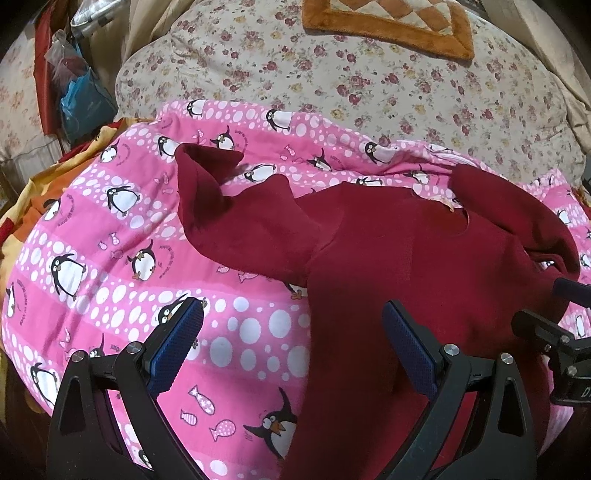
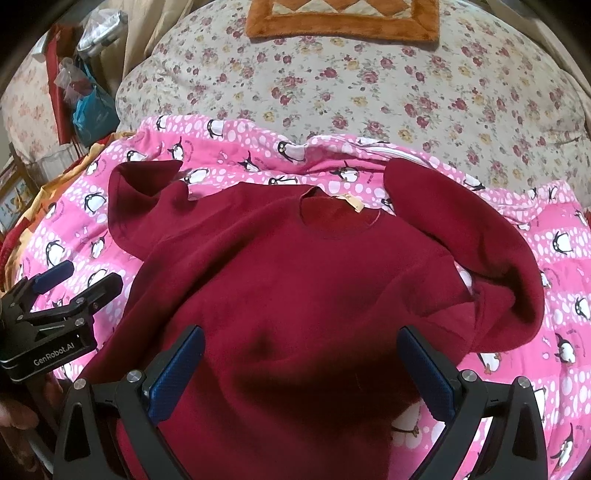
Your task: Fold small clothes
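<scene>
A small dark red fleece sweater [image 2: 295,280] lies face up on a pink penguin-print blanket [image 2: 561,280], collar [image 2: 340,214] away from me, both sleeves spread out and curled. In the left wrist view the sweater [image 1: 388,258] fills the right half, its left sleeve [image 1: 207,195] reaching far left. My left gripper [image 1: 293,314] is open and empty, hovering over the sweater's left edge; it also shows in the right wrist view [image 2: 77,277]. My right gripper [image 2: 301,336] is open and empty above the sweater's lower body; it also shows at the right edge of the left wrist view [image 1: 546,306].
A floral quilt [image 2: 369,92] lies beyond the blanket, with an orange-bordered patchwork mat [image 2: 343,18] on it. Bags and clutter [image 2: 88,103] hang at the far left. An orange-yellow cloth [image 1: 33,199] pokes out at the blanket's left edge.
</scene>
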Tool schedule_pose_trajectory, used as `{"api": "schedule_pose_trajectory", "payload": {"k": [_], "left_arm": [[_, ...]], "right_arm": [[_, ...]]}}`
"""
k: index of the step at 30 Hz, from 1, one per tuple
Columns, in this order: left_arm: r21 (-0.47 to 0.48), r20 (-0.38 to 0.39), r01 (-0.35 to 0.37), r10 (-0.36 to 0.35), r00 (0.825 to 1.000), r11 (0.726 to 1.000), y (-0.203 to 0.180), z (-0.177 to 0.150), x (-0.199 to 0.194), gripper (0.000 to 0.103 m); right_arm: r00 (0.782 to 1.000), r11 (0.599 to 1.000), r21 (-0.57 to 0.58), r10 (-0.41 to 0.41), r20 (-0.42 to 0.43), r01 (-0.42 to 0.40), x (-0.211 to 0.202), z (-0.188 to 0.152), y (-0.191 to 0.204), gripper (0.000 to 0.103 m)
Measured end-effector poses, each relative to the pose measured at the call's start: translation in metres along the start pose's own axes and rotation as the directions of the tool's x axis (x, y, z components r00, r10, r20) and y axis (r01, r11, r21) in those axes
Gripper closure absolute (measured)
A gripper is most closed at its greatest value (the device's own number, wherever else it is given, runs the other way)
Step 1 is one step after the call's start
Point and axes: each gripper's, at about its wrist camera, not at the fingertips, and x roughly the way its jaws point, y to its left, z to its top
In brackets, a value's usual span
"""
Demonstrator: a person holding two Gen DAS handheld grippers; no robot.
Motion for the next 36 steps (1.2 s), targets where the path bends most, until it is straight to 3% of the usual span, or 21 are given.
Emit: {"api": "schedule_pose_trajectory", "payload": {"k": [36], "left_arm": [[-0.041, -0.062, 0.0, -0.002, 0.998, 0.999, 0.016, -0.002, 0.028, 0.005]], "right_arm": [[0.999, 0.998, -0.057, 0.013, -0.046, -0.016, 0.032, 0.012, 0.03, 0.0]]}}
